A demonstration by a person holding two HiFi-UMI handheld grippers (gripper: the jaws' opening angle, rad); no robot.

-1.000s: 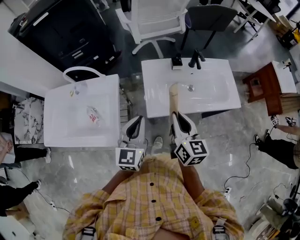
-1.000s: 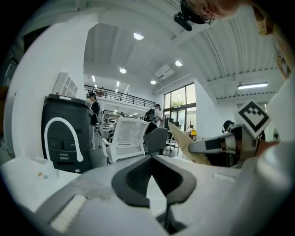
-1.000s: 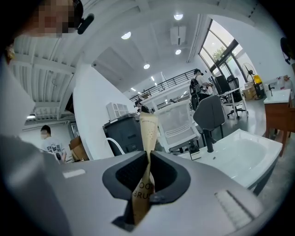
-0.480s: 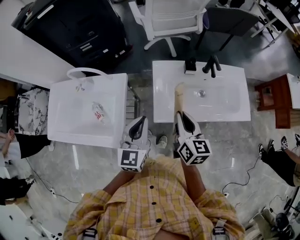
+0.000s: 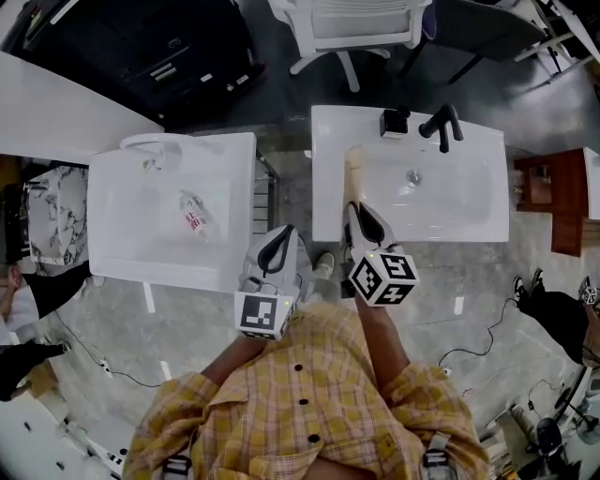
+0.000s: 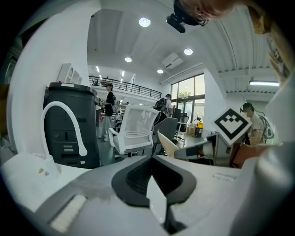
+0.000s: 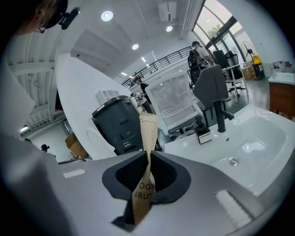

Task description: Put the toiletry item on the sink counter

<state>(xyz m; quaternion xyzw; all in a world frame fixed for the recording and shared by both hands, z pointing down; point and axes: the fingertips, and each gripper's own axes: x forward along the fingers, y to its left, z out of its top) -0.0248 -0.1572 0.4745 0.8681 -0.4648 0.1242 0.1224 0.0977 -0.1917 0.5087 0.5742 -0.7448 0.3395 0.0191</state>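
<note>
A tan paper toothbrush packet (image 5: 352, 178) (image 7: 147, 133) stands out from my right gripper (image 5: 355, 212) (image 7: 148, 156), which is shut on its lower end. In the head view the packet hangs over the left rim of the right white sink counter (image 5: 330, 131), beside the basin. My left gripper (image 5: 280, 236) (image 6: 151, 162) is shut with nothing between its fingers, in front of the gap between the two sinks. In the left gripper view the packet (image 6: 167, 143) shows to the right, with the right gripper's marker cube (image 6: 230, 126) beyond it.
A black faucet (image 5: 442, 122) (image 7: 220, 117) and a small black-and-white dispenser (image 5: 394, 122) (image 7: 203, 133) stand at the right sink's back edge. The left sink (image 5: 112, 253) holds a small clear bottle (image 5: 192, 214). A white office chair (image 5: 361, 23) and a black cabinet (image 5: 169, 47) stand behind.
The head view has shifted, so both sinks sit further right and lower. The right gripper keeps its hold on the packet over the right counter's left side. The left gripper stays shut.
</note>
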